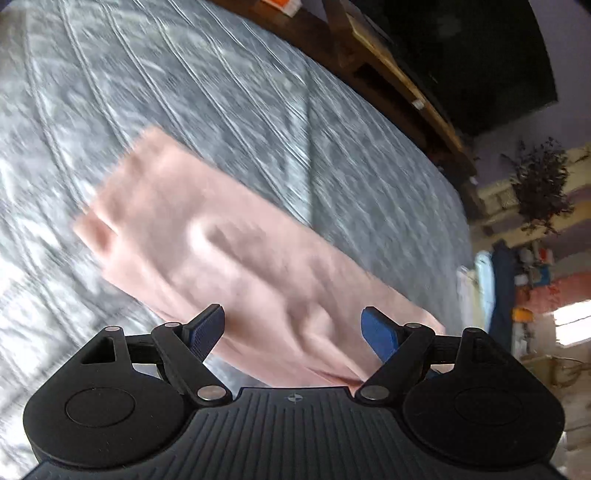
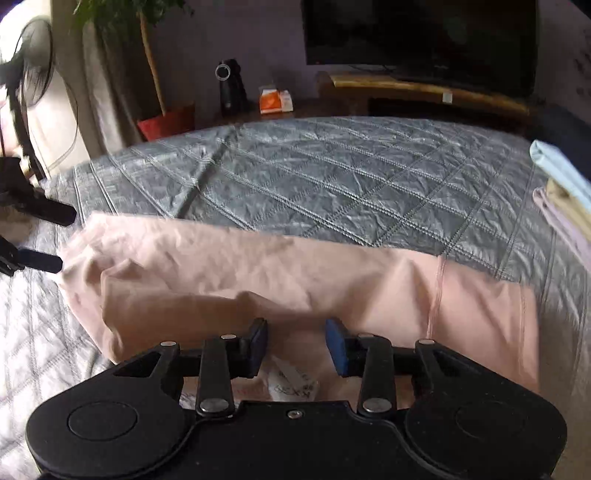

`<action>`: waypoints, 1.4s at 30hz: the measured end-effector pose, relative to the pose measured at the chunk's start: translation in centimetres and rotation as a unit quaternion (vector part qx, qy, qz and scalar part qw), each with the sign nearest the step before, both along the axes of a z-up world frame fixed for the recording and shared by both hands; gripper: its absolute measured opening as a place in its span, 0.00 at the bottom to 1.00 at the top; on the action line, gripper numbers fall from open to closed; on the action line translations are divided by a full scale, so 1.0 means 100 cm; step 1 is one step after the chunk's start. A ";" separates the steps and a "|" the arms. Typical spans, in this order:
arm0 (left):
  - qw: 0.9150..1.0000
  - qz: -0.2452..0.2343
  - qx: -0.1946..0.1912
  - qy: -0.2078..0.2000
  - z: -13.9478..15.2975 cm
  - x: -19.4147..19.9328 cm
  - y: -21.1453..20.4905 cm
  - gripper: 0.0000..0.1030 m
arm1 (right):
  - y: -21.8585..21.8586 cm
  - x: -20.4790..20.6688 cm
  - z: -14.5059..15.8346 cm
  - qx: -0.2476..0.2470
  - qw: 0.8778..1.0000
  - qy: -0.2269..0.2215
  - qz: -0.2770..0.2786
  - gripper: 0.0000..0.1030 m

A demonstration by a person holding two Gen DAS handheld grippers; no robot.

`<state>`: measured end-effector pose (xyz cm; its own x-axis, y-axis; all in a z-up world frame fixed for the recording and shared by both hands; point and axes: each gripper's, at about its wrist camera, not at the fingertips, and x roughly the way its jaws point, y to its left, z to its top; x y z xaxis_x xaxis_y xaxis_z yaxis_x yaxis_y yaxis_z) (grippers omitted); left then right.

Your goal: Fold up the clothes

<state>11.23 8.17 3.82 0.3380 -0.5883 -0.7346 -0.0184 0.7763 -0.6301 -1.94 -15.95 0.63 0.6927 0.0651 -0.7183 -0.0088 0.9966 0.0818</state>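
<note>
A pink garment [image 1: 229,258] lies folded into a long strip on the grey quilted bed [image 1: 184,92]. My left gripper [image 1: 293,321] hangs over one end of it, blue pads wide apart, nothing between them. In the right wrist view the same garment [image 2: 258,273] stretches across the bed [image 2: 332,177]. My right gripper [image 2: 297,332] sits low over its near edge with the jaws partly apart; the pads do not press the cloth. A white label [image 2: 291,384] shows just below the pads. The left gripper [image 2: 55,238] also appears at the garment's left end, open.
A stack of folded clothes [image 2: 565,184] rests at the bed's right edge. Beyond the bed stand a dark television [image 2: 421,33] on a wooden stand [image 2: 424,92], an orange box [image 2: 275,101], a red plant pot [image 2: 166,123] and a fan [image 2: 33,66].
</note>
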 end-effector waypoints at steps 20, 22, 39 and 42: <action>0.978 0.019 -0.166 0.127 -0.051 -0.006 -0.057 0.83 | 0.005 0.025 -0.020 0.003 1.000 -0.016 0.006 0.32; 0.971 0.039 -0.196 0.134 -0.058 -0.005 -0.057 0.83 | 0.002 0.025 -0.019 0.005 1.000 -0.016 0.007 0.32; 0.916 0.210 -0.309 0.146 -0.103 -0.009 -0.012 0.81 | -0.013 0.028 -0.018 0.021 1.000 -0.013 0.016 0.32; 0.914 0.208 -0.318 0.142 -0.103 -0.008 -0.010 0.71 | -0.013 0.027 -0.015 0.025 0.999 -0.014 0.021 0.31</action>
